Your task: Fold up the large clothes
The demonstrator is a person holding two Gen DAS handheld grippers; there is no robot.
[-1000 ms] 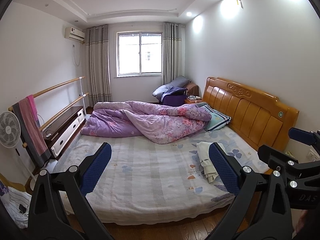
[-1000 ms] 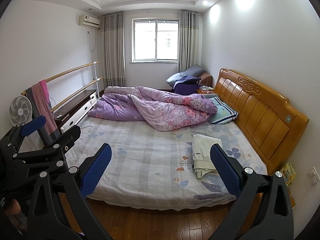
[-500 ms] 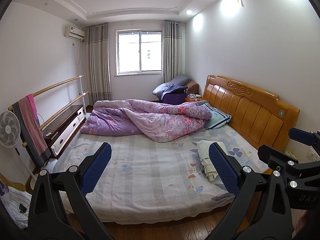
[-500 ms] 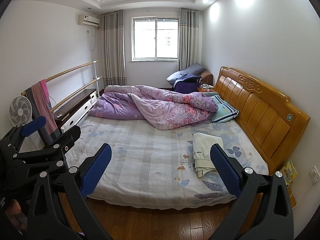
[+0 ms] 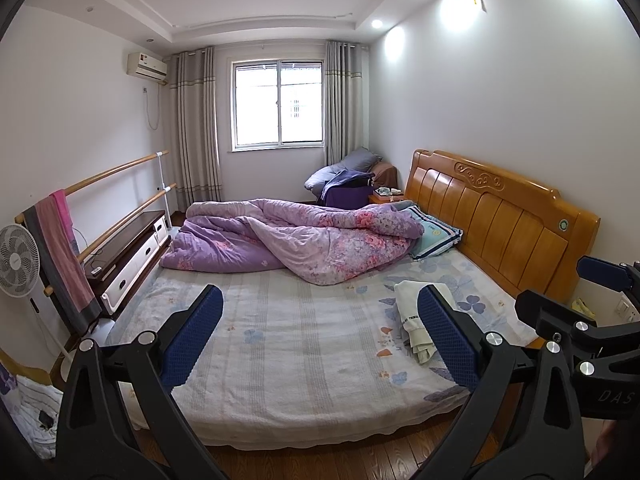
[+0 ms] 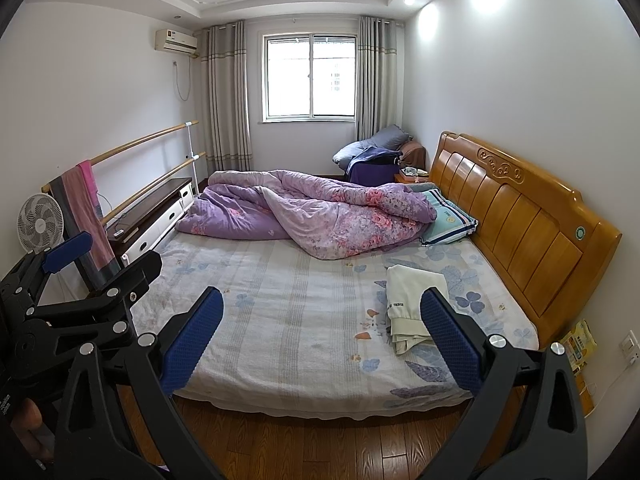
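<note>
**A:** Starting from the nearest things: what do the two grippers do?

**B:** The left gripper (image 5: 318, 334) has its blue pads spread wide and nothing between them. The right gripper (image 6: 322, 336) is the same, wide apart and empty. Both hang over the wooden floor (image 6: 320, 440) at the foot side of the bed (image 6: 280, 320), not touching it.

**A:** And the garment, where is it?

**B:** A cream garment (image 6: 408, 304) lies on the flowered sheet, on the right part of the bed, near the wooden headboard (image 6: 520, 216). It is gathered into a compact bundle with several layers at its near edge, and a line of dark letters shows on it. It is well apart from both grippers.

**A:** So is it folded?

**B:** I cannot decide. The bundle looks partly tidy, but the near layers are uneven. It fits a garment that waits for folding, and also one that is folded loosely and put down.

**A:** What is farther?

**B:** A purple quilt (image 5: 304, 236) is crumpled across the far half, with a striped pillow (image 5: 436, 236) beside it. Behind them is the window (image 5: 278, 106).
</note>
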